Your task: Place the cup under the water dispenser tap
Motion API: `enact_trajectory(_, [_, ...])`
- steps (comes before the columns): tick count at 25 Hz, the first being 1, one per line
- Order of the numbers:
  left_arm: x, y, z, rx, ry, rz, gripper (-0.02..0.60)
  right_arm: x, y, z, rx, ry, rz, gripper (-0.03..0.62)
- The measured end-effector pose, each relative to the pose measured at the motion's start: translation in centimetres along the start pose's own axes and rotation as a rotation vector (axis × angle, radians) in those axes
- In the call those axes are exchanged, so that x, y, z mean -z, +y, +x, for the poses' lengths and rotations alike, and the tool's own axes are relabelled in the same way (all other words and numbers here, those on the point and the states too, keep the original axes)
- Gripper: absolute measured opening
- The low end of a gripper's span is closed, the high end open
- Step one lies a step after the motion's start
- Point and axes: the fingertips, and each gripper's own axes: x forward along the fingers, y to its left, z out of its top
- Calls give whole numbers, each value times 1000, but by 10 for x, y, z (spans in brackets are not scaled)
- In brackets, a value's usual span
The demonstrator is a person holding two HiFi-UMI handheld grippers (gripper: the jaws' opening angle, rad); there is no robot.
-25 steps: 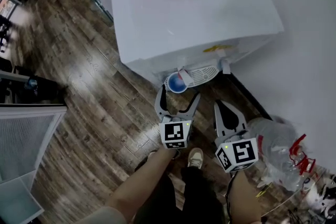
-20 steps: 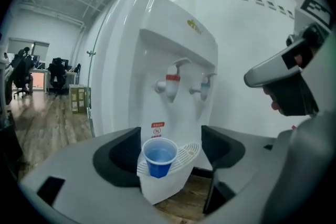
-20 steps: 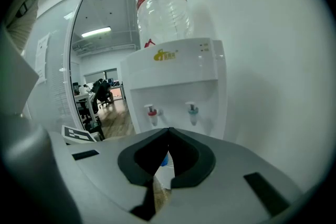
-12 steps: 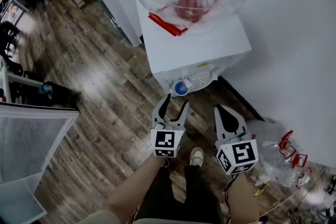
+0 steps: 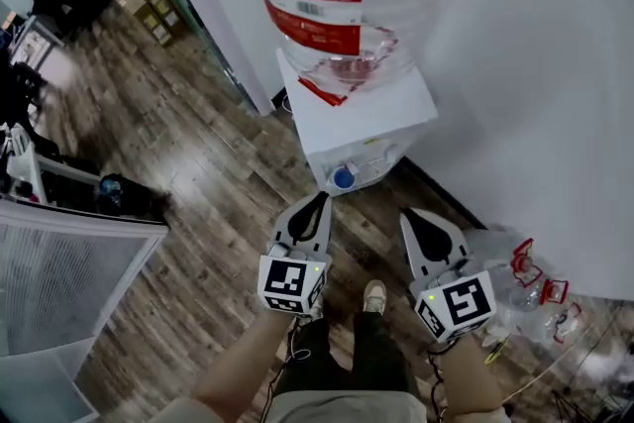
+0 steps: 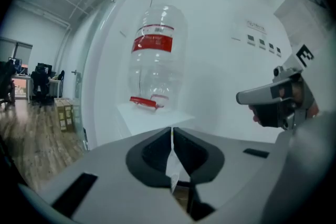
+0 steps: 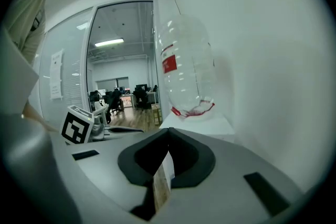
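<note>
Blue round cup (image 5: 344,177) sits beneath the white water dispenser (image 5: 367,109) tap, so placing looks done, while the left gripper (image 5: 319,200) and right gripper (image 5: 410,214) hover lower centre, pressed together and empty, needing only to back away.

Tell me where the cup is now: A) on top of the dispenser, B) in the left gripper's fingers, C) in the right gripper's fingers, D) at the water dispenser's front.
D: the cup sits at the front of the water dispenser; the left gripper and right gripper are shut on nothing.

Left gripper (image 5: 320,199) and right gripper (image 5: 413,214), jaws together, empty.
</note>
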Motion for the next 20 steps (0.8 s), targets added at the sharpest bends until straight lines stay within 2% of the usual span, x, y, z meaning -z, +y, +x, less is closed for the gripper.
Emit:
enact_trajectory(7, [-102,-11,-67,18,-79,81,6,-87,27,-44,24,-14,-98,6])
enact_trajectory(13, [-162,-13,-110,13,-98,130,6,-163,50,-79,28,-124,-171,6])
enact_trajectory(18, [-206,-26,-145,27,-116,158,6,-199,70,-111,25,-166,-198,6])
enact_trajectory(20, [-226,-35,-159,37,-132,191,6,-210,78,-125,11,-183,-206,6])
